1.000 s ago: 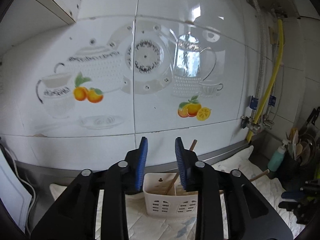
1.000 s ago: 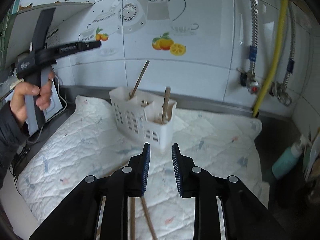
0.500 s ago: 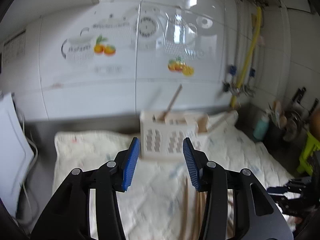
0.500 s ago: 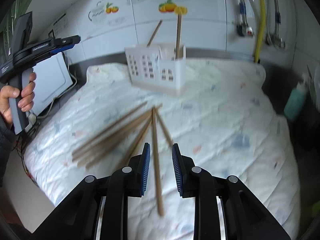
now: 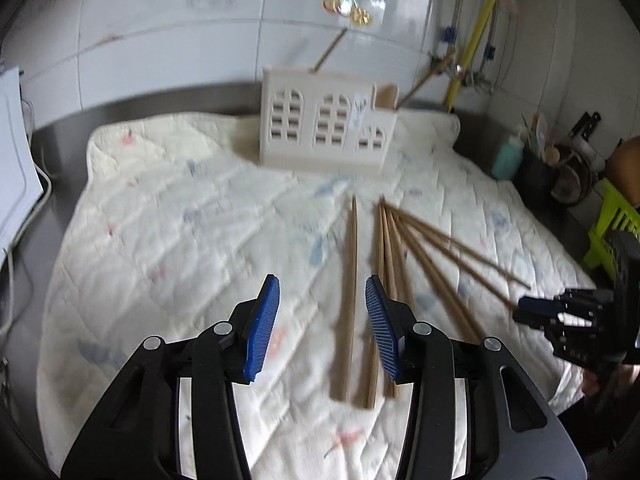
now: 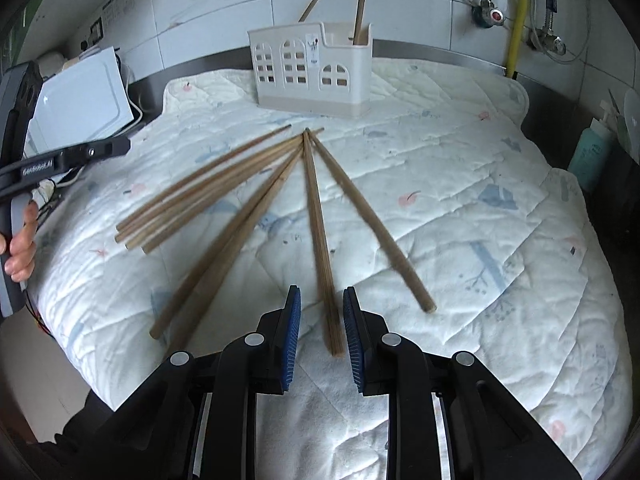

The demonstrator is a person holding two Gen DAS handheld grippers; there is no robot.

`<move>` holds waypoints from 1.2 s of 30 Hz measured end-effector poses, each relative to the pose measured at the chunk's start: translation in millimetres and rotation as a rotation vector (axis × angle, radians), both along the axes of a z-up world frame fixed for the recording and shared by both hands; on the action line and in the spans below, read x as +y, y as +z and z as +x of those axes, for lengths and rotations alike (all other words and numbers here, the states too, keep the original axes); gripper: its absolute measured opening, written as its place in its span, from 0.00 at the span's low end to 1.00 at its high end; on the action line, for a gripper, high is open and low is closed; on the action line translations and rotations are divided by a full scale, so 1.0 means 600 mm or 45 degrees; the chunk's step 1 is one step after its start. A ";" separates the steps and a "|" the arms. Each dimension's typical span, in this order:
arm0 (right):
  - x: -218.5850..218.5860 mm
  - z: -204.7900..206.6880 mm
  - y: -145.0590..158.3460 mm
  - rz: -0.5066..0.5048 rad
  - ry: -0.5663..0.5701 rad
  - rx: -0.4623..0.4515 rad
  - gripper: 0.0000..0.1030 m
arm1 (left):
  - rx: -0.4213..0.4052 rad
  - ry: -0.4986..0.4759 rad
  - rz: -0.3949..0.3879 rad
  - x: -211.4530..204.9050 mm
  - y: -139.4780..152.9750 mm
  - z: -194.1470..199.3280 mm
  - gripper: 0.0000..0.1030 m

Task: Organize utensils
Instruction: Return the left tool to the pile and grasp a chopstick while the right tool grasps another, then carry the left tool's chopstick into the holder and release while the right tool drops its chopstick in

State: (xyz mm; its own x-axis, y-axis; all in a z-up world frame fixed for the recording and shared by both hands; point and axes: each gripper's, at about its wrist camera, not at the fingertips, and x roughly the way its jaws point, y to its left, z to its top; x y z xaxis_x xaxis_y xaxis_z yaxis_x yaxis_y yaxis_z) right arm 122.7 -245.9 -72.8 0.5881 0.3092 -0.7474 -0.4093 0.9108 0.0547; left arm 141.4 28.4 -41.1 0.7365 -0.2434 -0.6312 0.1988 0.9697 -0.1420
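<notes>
Chopsticks [image 6: 256, 196] are spread in a loose fan on a white quilted cloth [image 6: 460, 208] laid over the counter [image 5: 160, 100], their tips drawn together near a white slotted holder [image 6: 312, 68]. Two more sticks are stood in the holder, which is set at the far side of the cloth, close to the tiled wall [image 6: 420, 4].

The right claw [image 6: 319, 332] is poised low over the near end of one chopstick [image 6: 320, 232]; its blue pads [image 6: 294, 332] are a narrow gap apart, with the stick seen between them, and whether it is touched cannot be told. The left claw [image 5: 322, 320] is held above the cloth with its pads [image 5: 262, 326] well apart and nothing pressed by them; its jaws have just been opening. A single chopstick [image 5: 351, 280] is seen in that gap, lying on the cloth below.

A teal bottle [image 6: 590, 156] is stood to the right of the cloth, and a white board [image 6: 80, 100] is leaned at the left.
</notes>
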 end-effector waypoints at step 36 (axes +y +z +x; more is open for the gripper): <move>0.006 -0.017 0.013 -0.042 -0.035 -0.107 0.07 | 0.157 -0.095 0.098 -0.057 -0.072 0.029 0.05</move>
State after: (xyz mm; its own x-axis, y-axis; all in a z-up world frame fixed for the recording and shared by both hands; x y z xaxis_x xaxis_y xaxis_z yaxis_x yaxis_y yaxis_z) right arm 112.4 -242.3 -65.3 0.6568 0.2680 -0.7048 -0.3861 0.9224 -0.0091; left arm 158.7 -6.1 -84.2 0.6339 -0.2418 -0.7346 0.2559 0.9619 -0.0958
